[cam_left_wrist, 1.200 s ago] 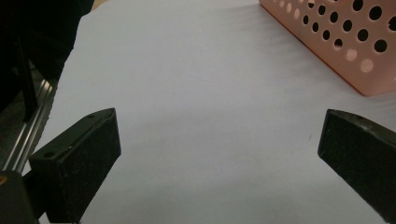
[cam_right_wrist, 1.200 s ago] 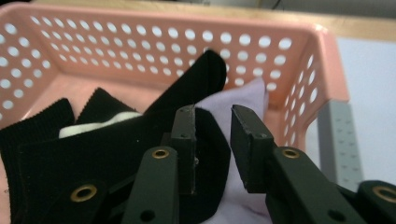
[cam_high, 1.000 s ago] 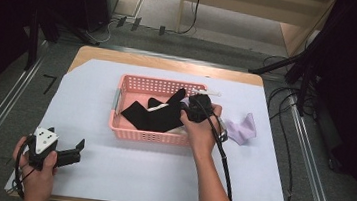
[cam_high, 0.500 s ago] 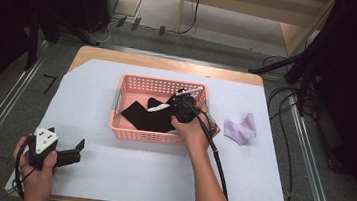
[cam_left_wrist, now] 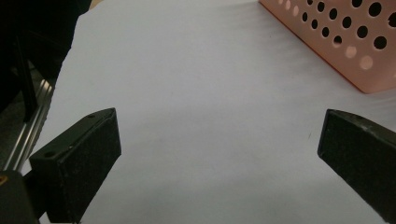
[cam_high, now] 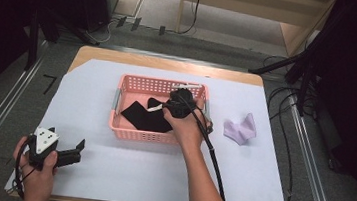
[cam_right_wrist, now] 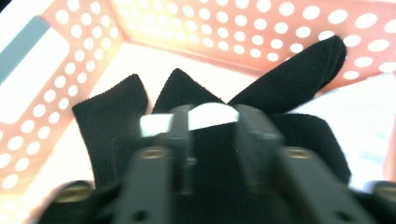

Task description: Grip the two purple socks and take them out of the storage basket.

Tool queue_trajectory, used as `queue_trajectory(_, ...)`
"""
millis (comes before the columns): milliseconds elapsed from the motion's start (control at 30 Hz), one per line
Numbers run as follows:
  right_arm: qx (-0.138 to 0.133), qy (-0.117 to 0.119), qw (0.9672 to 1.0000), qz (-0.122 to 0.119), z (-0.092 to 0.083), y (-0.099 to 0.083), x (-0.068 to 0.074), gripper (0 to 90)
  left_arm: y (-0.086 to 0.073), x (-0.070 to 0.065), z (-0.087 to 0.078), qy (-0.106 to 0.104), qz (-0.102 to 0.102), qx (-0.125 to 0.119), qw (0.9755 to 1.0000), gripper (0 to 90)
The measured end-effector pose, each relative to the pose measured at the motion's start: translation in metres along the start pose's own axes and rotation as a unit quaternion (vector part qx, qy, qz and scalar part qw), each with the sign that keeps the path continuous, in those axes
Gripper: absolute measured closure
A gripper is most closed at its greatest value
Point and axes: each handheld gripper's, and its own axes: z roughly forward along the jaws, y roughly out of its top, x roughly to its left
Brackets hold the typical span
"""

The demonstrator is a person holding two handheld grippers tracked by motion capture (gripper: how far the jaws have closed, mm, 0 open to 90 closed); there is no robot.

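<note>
Black claws (cam_left_wrist: 215, 158), trailing black cables (cam_high: 215, 159)

Right gripper (cam_right_wrist: 212, 116) body blurred; its fingers (cam_right_wrist: 180, 119) partly hide black socks (cam_right_wrist: 112, 116).

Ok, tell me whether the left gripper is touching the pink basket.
Apart. The high view shows the left gripper well off the pink basket, with bare white sheet between them.
</note>
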Motion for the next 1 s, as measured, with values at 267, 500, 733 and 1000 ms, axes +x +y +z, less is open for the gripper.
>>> queue_trajectory(267, 0.123, 0.011, 0.9923, -0.007, 0.027, -0.002, 0.012, 58.8, 0.000, 0.000, 0.000, 0.001, 0.002, 0.003, 1.0000, 0.3)
queue_trajectory(500, 0.117, 0.025, 0.9926, -0.020, 0.022, -0.003, 0.013, 90.0, 0.000, 0.000, 0.000, 0.000, 0.003, 0.004, 1.0000, 0.3)
queue_trajectory(733, 0.036, 0.049, 0.9979, -0.022, 0.008, 0.007, 0.026, 87.2, 0.000, 0.000, 0.000, -0.001, 0.005, 0.005, 1.0000, 0.3)
queue_trajectory(1000, 0.129, -0.023, 0.9903, 0.045, 0.030, 0.005, 0.004, 45.8, 0.000, 0.000, 0.001, -0.001, 0.004, 0.005, 1.0000, 0.3)
